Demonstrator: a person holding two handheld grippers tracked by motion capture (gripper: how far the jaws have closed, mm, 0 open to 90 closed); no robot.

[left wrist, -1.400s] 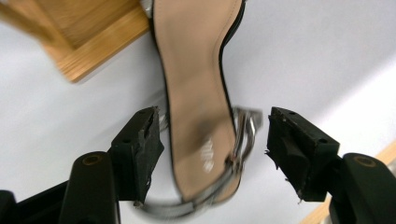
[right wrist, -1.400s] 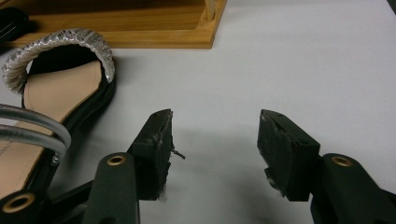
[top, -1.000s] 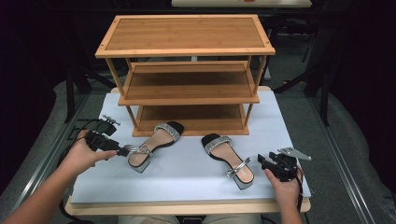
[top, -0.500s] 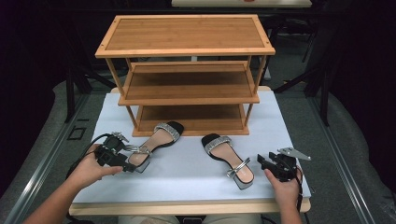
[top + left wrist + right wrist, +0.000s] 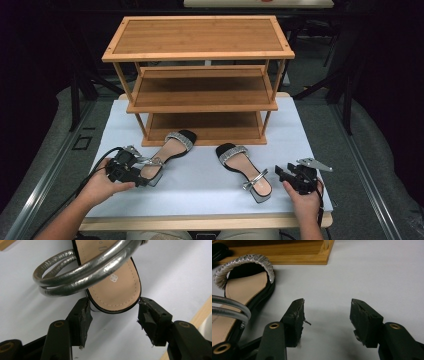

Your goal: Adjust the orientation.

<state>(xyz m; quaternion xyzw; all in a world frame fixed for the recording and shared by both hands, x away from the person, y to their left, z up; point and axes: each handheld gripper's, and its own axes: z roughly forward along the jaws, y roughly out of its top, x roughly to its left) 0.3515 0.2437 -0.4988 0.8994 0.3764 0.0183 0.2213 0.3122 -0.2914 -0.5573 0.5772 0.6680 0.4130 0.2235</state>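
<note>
Left gripper view: heel of left sandal (image 5: 115,290) between tips of left hand-held gripper (image 5: 113,322), jaws just closing, pads at heel's edges, contact unclear; 2 silver straps (image 5: 82,272) looped beyond. High view: 3-tier wooden rack (image 5: 200,80) beyond both sandals on table (image 5: 200,175). Right hand-held gripper (image 5: 282,173) half-open, empty, beside right sandal (image 5: 247,170).

Bare mat (image 5: 200,172) lies open between the two sandals at lower centre. The left sandal (image 5: 167,152) blocks the lower left, the right sandal (image 5: 245,167) the lower right. The shelf rack (image 5: 200,85) walls off the upper middle; its shelves stand free.
</note>
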